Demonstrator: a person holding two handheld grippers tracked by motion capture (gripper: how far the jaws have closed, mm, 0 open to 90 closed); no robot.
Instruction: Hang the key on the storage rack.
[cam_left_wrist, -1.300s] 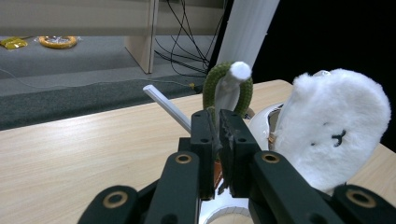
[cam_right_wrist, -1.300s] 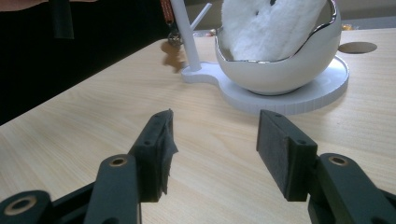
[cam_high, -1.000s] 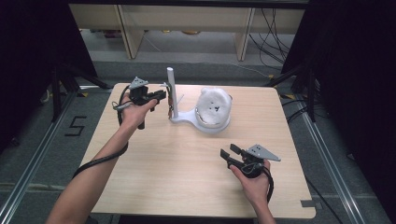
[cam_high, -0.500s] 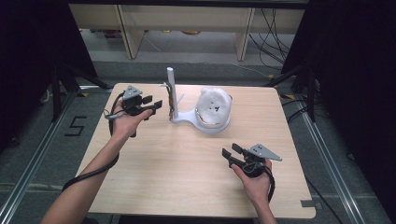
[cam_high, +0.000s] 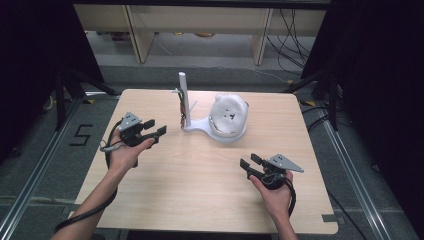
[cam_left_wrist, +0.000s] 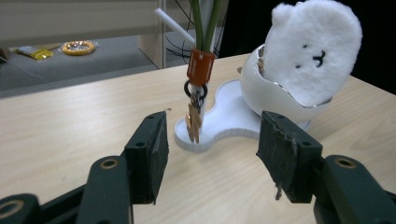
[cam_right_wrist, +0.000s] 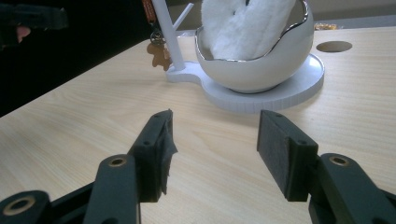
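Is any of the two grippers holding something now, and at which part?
Nothing is held. The left gripper and the right gripper are both open with empty jaws, apart from the white stand.

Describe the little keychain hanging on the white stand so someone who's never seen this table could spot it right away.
Start at the wooden table and find the white stand near its far edge, with an egg-shaped bowl holding a fluffy white bear face. Beside the bowl rises a thin white post. The keychain hangs low on it: an orange-red strap, a black ring, small tan charms, the only coloured piece there.
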